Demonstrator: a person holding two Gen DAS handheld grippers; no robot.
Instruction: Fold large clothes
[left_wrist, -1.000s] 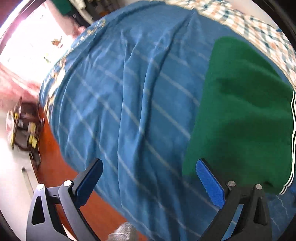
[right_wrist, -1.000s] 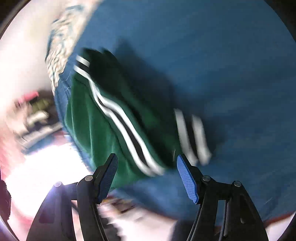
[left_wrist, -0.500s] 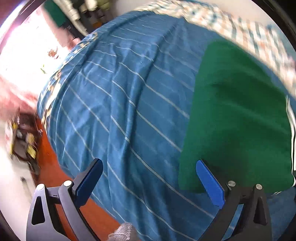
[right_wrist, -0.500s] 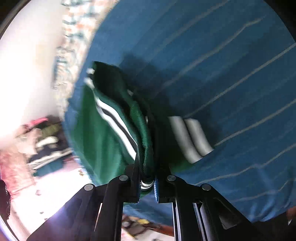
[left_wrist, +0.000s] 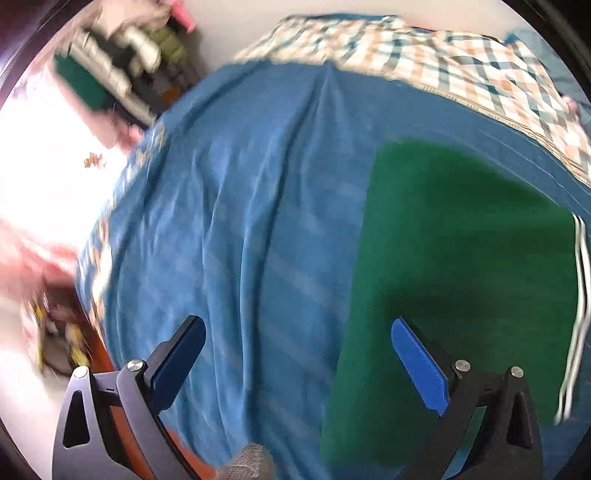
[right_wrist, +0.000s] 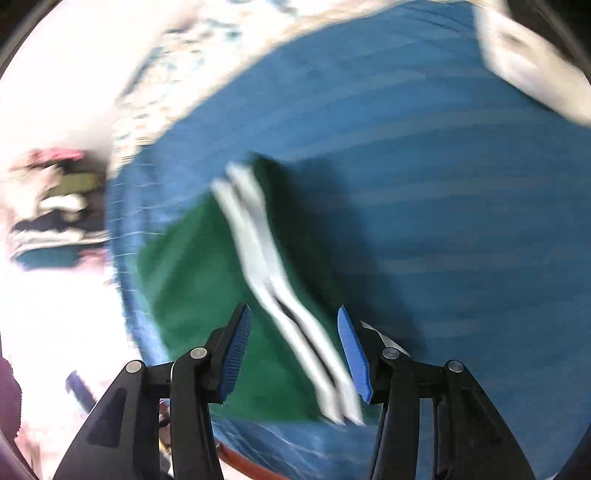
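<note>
A folded green garment (left_wrist: 458, 266) with white and black side stripes (left_wrist: 578, 295) lies flat on a blue striped bedsheet (left_wrist: 258, 221). My left gripper (left_wrist: 295, 365) is open and empty, hovering over the sheet just left of the garment's near edge. In the right wrist view the same garment (right_wrist: 199, 280) lies below, its striped edge (right_wrist: 280, 295) running between the fingers. My right gripper (right_wrist: 293, 350) is open above that edge and holds nothing.
A checked orange and teal cloth (left_wrist: 443, 62) lies at the far side of the bed. A shelf with stacked clothes (left_wrist: 110, 66) stands beyond the bed's left corner. Reddish floor (left_wrist: 122, 380) shows past the near bed edge. A white cloth (right_wrist: 532, 59) lies at the upper right.
My right gripper, shut on the garment's striped edge half a second ago, has opened and let it go. Both views shifted slightly; the garment now lies flat.
</note>
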